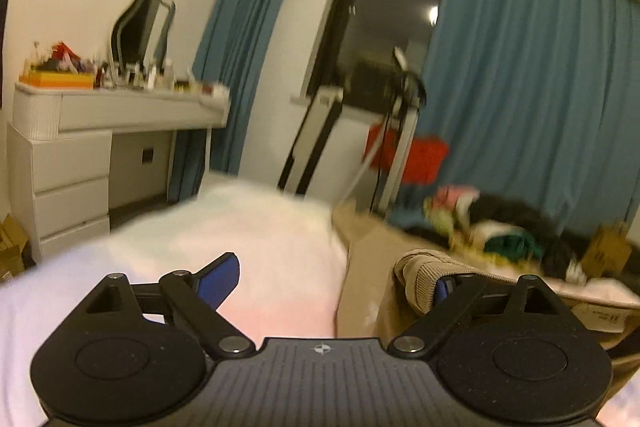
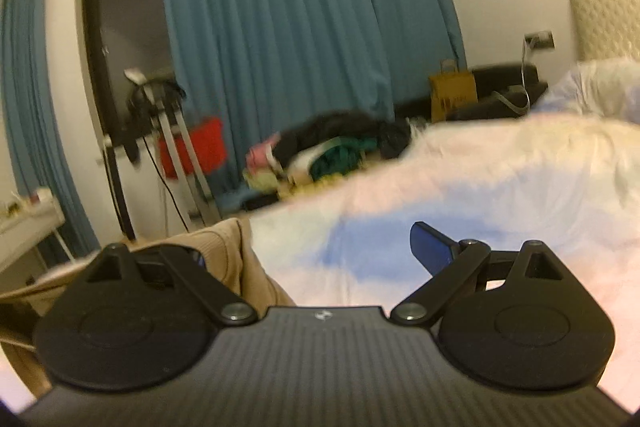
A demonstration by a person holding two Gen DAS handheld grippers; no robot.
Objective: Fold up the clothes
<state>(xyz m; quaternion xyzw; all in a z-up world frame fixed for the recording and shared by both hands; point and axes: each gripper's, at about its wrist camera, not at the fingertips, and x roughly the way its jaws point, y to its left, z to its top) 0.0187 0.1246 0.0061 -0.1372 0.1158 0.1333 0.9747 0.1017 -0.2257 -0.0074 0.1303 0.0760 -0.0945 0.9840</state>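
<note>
A tan ribbed knit garment hangs between my two grippers over the bed. In the left wrist view my left gripper is wide open, and the garment's edge drapes over its right finger. In the right wrist view my right gripper is also wide open, and the same tan garment drapes over its left finger, which is mostly hidden. The other blue pads are bare. Both views are blurred.
The bed has a pink, white and blue cover. A pile of mixed clothes lies at its far edge. Blue curtains, a red box on a stand, a white dresser and cardboard boxes surround it.
</note>
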